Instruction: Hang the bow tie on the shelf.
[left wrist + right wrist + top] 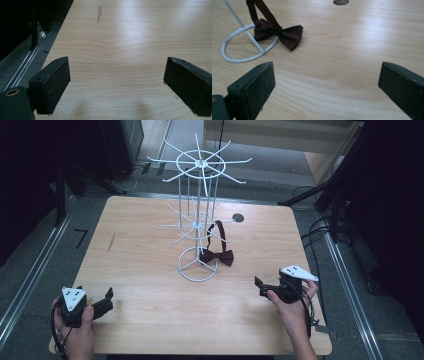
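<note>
A white wire display stand (199, 215) rises from the middle of the wooden table (150, 310). A dark red bow tie (217, 255) hangs by its strap from a lower arm of the stand, and its bow rests on the table by the stand's ring base (242, 56). In the right gripper view the bow tie (279, 33) lies ahead to the left. My right gripper (260, 287) is at the front right, apart from the bow tie, its jaws wide open and empty (325, 90). At the front left corner my left gripper (107, 299) is open, nothing between its jaws (117, 85).
A round hole (238, 217) is set in the table behind the stand. A dark streak (110, 243) marks the wood at the left. The table's left edge drops to a floor with metal rails (25, 67). Dark equipment and cables stand around the table.
</note>
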Motion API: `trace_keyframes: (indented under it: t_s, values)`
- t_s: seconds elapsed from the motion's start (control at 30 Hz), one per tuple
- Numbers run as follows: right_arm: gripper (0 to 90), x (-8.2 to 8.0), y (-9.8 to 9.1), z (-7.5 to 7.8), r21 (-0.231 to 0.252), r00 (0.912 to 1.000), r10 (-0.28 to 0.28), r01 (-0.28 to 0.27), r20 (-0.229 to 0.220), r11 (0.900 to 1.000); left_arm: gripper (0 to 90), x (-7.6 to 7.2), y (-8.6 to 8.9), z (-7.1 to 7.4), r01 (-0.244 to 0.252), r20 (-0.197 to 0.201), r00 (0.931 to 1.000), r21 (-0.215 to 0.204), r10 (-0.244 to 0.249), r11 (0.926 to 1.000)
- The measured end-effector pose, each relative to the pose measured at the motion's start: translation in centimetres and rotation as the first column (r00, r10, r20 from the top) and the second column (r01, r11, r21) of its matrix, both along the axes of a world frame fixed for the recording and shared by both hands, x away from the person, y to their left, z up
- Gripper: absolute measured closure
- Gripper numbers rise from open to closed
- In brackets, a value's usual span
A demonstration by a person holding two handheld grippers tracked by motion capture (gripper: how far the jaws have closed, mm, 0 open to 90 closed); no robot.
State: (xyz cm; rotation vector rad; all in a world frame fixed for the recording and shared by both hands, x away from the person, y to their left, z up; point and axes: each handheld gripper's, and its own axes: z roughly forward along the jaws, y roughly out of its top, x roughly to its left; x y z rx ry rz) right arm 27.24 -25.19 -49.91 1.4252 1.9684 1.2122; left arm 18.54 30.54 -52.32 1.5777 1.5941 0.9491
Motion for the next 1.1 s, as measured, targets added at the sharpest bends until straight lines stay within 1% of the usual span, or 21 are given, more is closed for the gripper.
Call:
trace_keyframes:
  t_s: [0.17,0.27,0.33,0.57,0.73,0.9,1.1]
  values:
    - [1.0,-0.7,-1.6,-0.8,0.003,0.9995,-0.030,0.030,-0.012,0.9995,7.5,0.0,0.0,0.0,0.001,0.000,1.0000,0.003,-0.001,1.0000]
    - [1.0,-1.2,-2.5,-1.4,-0.014,0.9988,-0.046,0.046,-0.018,0.9989,7.5,0.0,0.0,0.0,0.002,-0.001,1.0000,0.003,-0.002,1.0000]
    - [1.0,-1.4,-3.0,-1.7,-0.015,0.9985,-0.051,0.051,-0.020,0.9986,7.5,0.0,0.0,0.0,0.001,0.000,1.0000,0.003,-0.001,1.0000]
    - [1.0,-2.6,-5.1,-2.6,-0.009,0.9960,-0.086,0.086,-0.024,0.9962,7.5,0.0,0.0,0.0,0.002,-0.003,1.0000,0.005,-0.002,1.0000]
    - [1.1,-3.3,-6.6,-3.4,-0.007,0.9929,-0.116,0.116,-0.026,0.9933,7.5,0.0,-0.1,0.0,0.000,-0.001,1.0000,0.006,0.000,1.0000]
    - [1.2,-4.0,-7.9,-4.1,-0.009,0.9886,-0.144,0.144,-0.043,0.9896,7.5,0.0,-0.1,0.0,-0.002,0.000,1.0000,0.010,0.002,0.9999]
    - [2.0,-4.9,-9.6,-4.6,-0.017,0.9837,-0.175,0.175,-0.039,0.9845,7.5,0.0,-0.1,0.0,-0.002,-0.001,1.0000,0.011,0.002,0.9999]
